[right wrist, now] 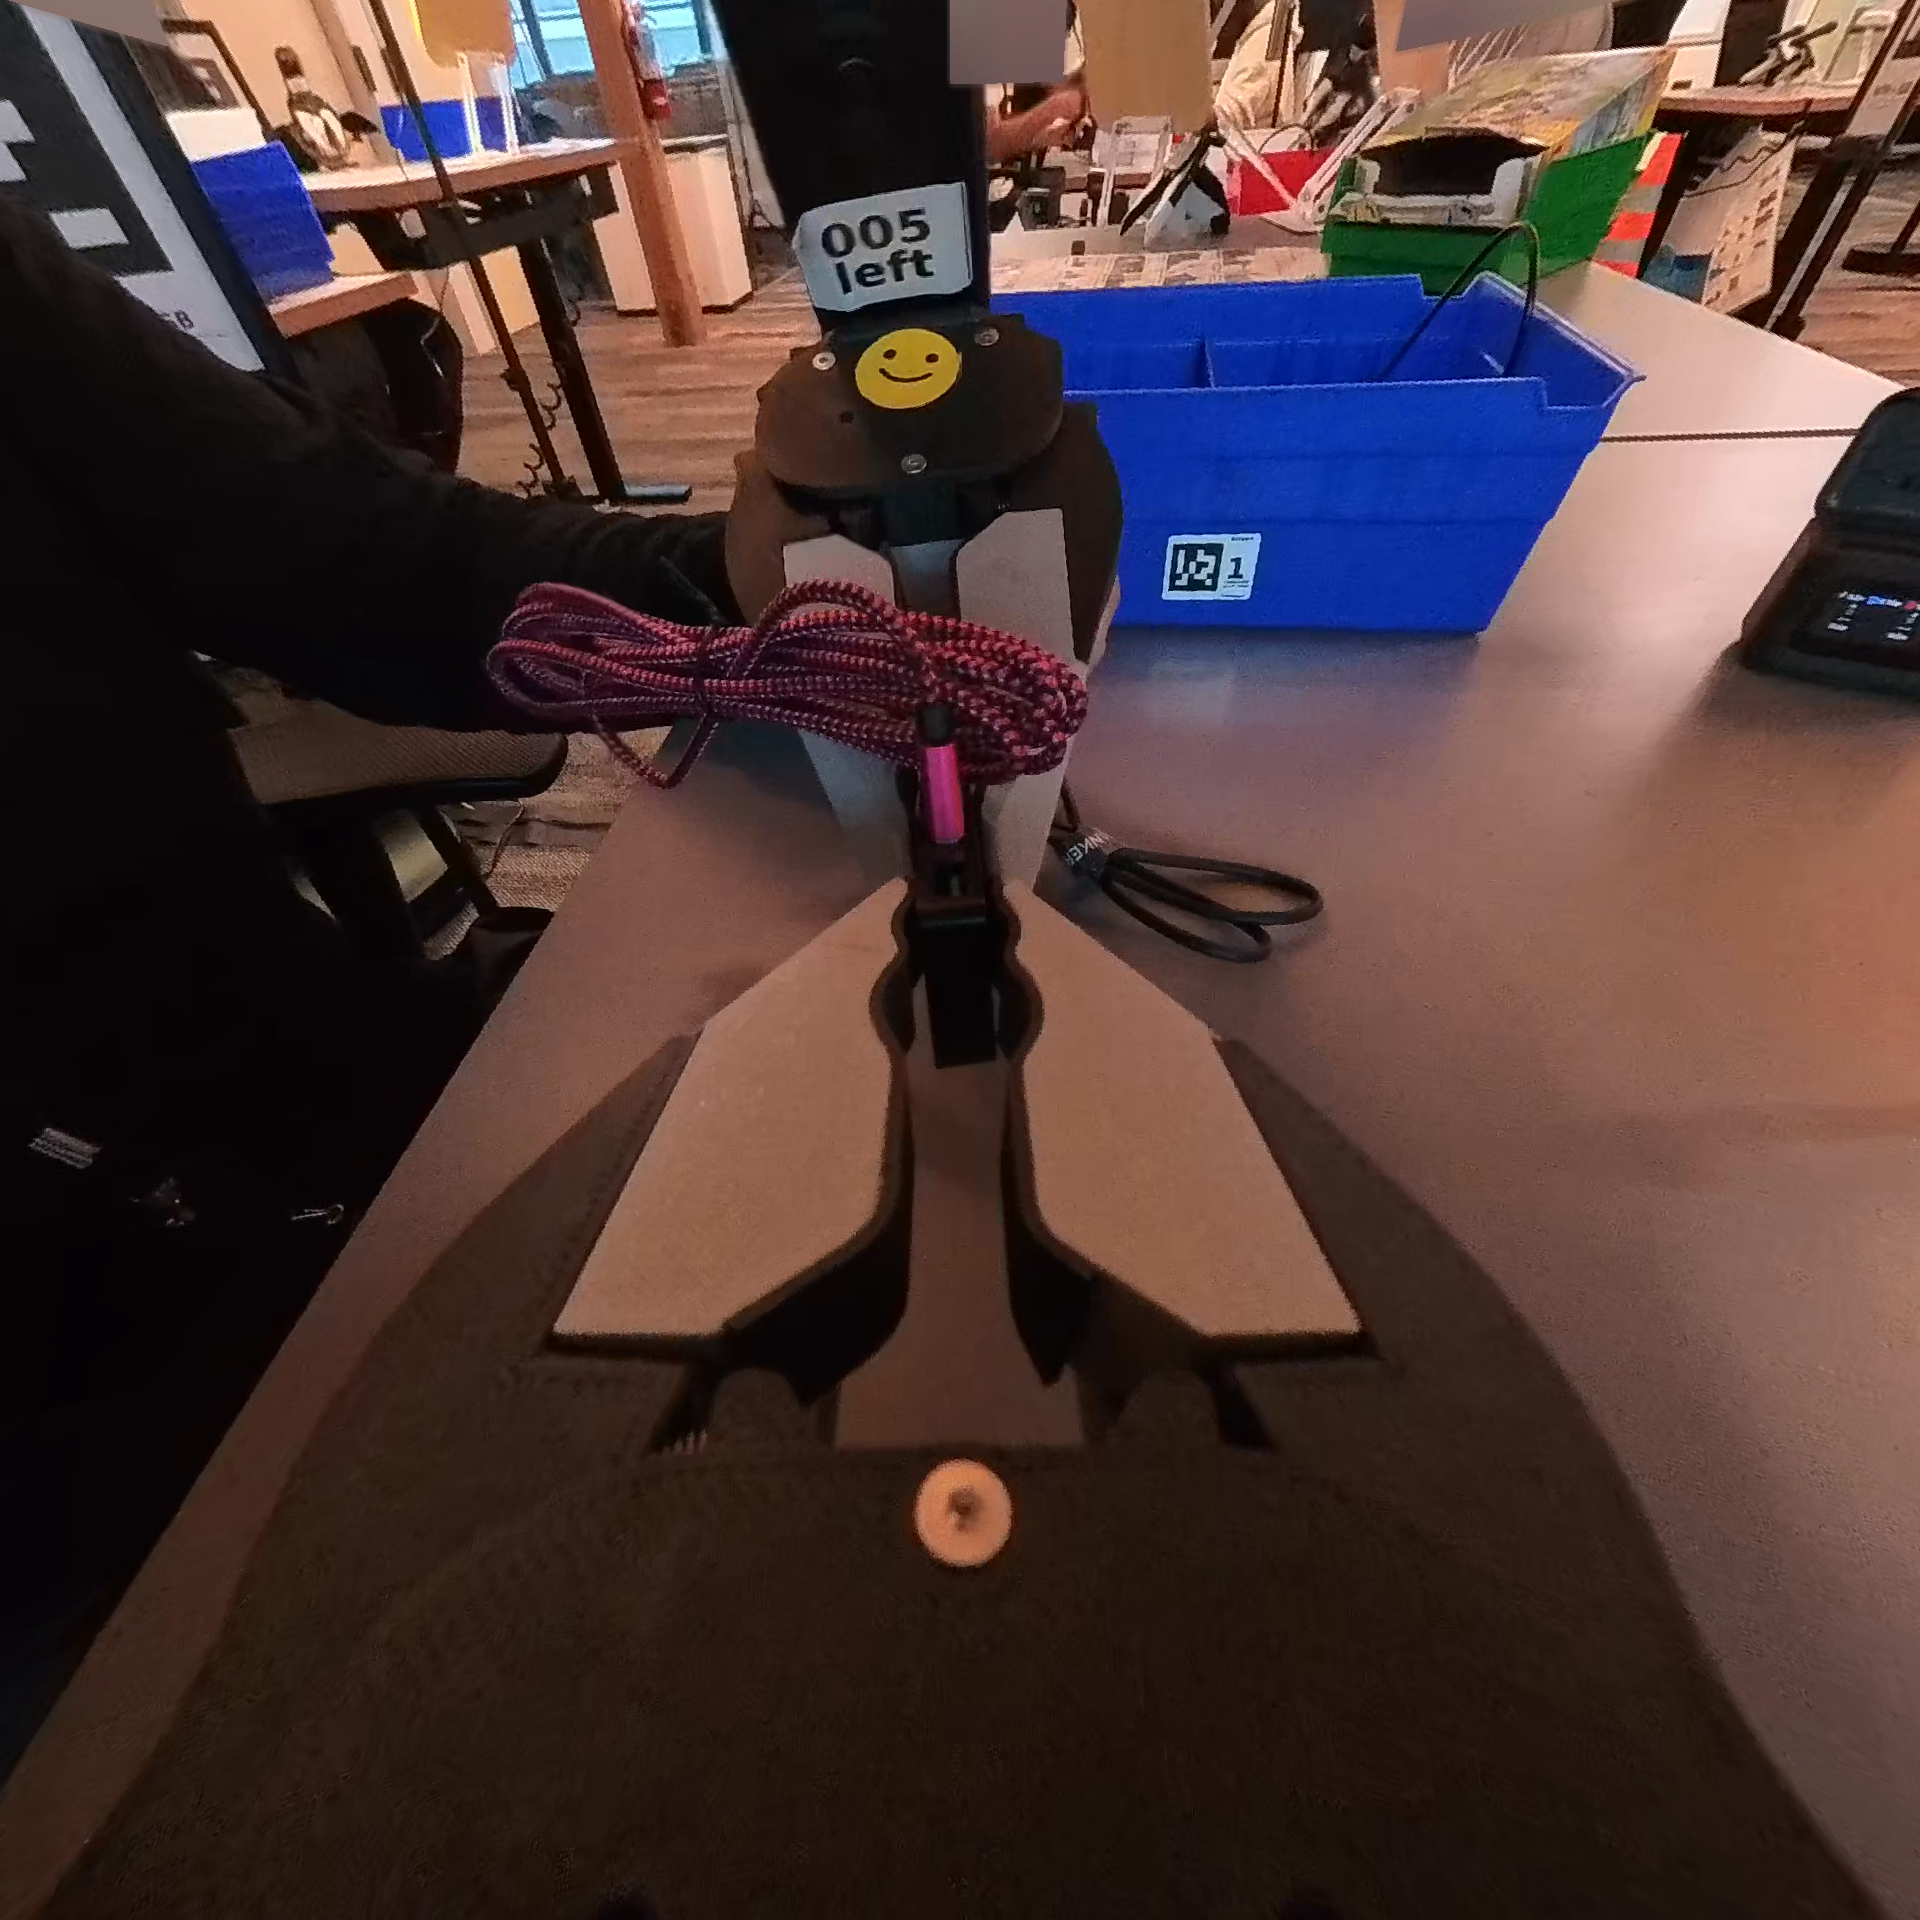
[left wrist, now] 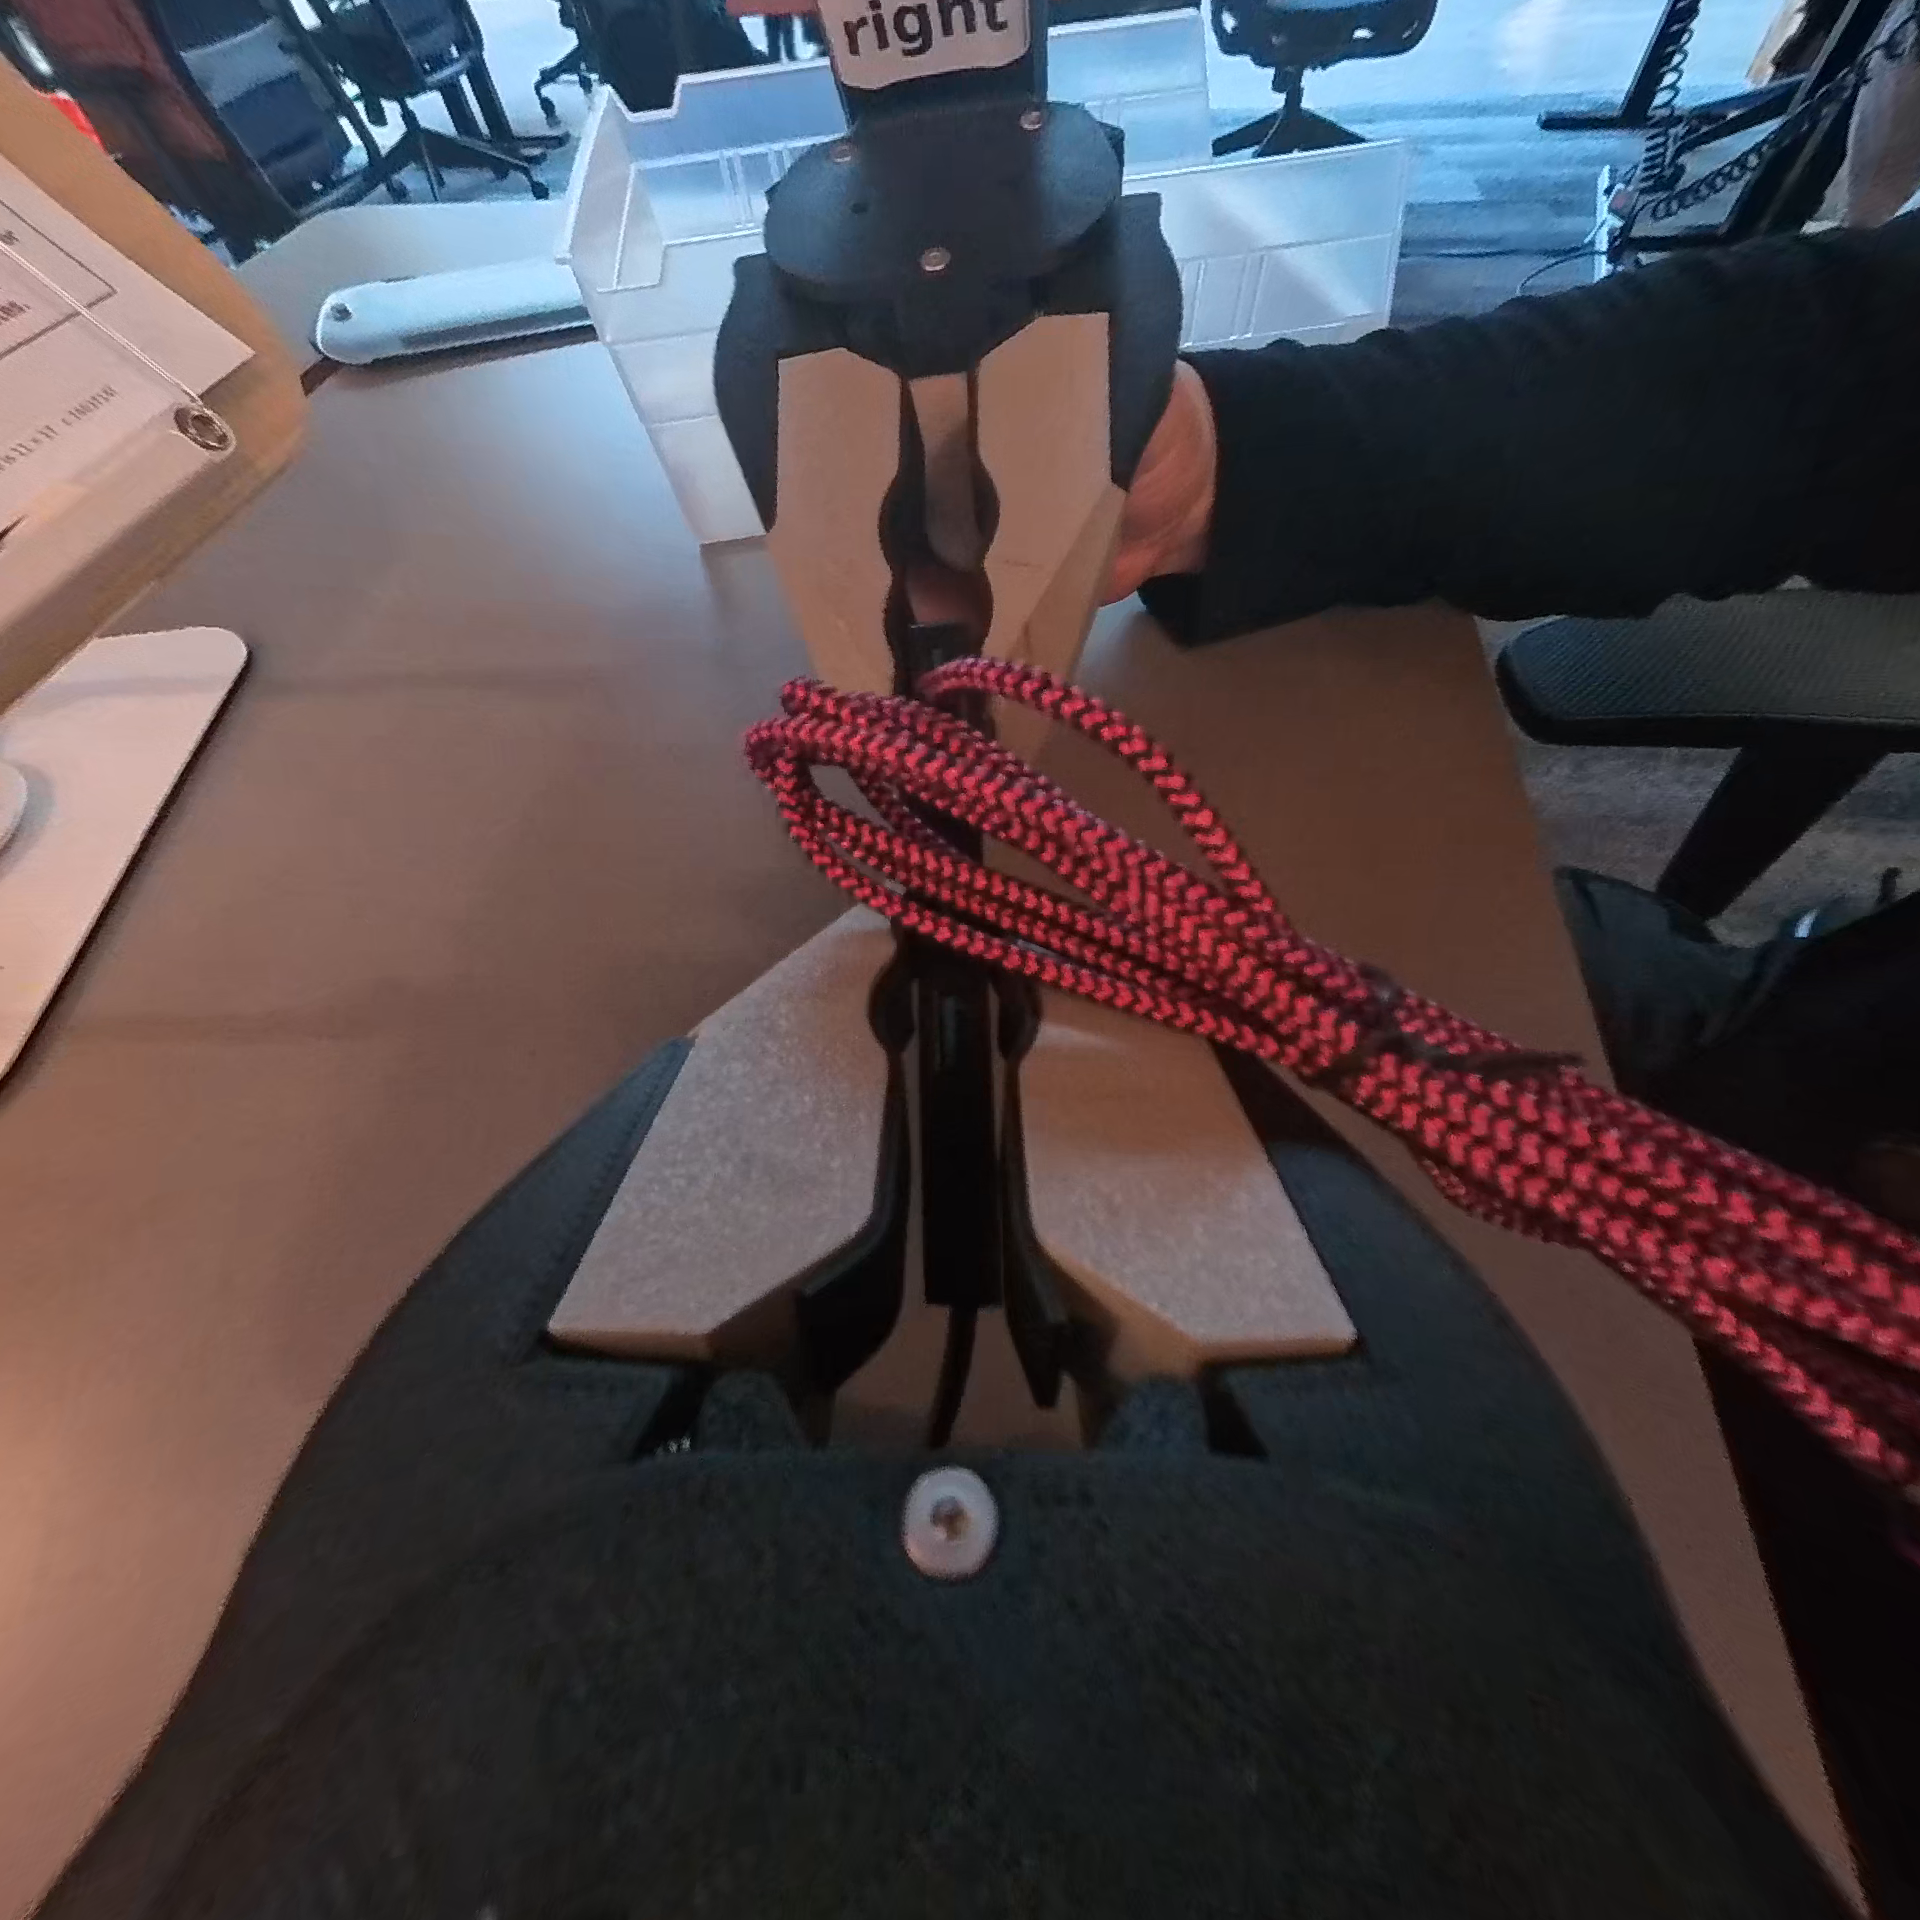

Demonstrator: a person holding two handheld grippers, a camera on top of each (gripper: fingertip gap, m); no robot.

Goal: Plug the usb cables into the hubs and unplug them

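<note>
the black usb hub (right wrist: 951, 987) sits pinched edge-up between the fingertips of your right gripper (right wrist: 951, 935), above the table, and the pink plug (right wrist: 943, 795) of the braided cable meets its far end; whether the plug is fully seated you cannot tell from here. your left gripper (right wrist: 940, 821) comes in from the far side, facing yours tip to tip, its fingers nearly together around that pink plug. in the left wrist view your left gripper (left wrist: 951, 997) has a thin dark piece running up the narrow gap between its fingers, and your right gripper (left wrist: 940, 665) stands opposite, drawn in tight on the same dark line. the red and black braided cable (left wrist: 1143, 935) is bundled in loops, draped over the meeting point and trailing off to the right and near side in that view; in the right wrist view the same coil (right wrist: 790, 665) hangs to the left. a black cable (right wrist: 1195, 899) lies looped on the grey table (right wrist: 1455, 1039) just right of the left gripper. farther back sits a blue bin (right wrist: 1351, 520), and a dark device (right wrist: 1849, 582) rests at the far right edge. your hand (left wrist: 1169, 499) in a black sleeve (left wrist: 1558, 436) holds the right gripper.
</note>
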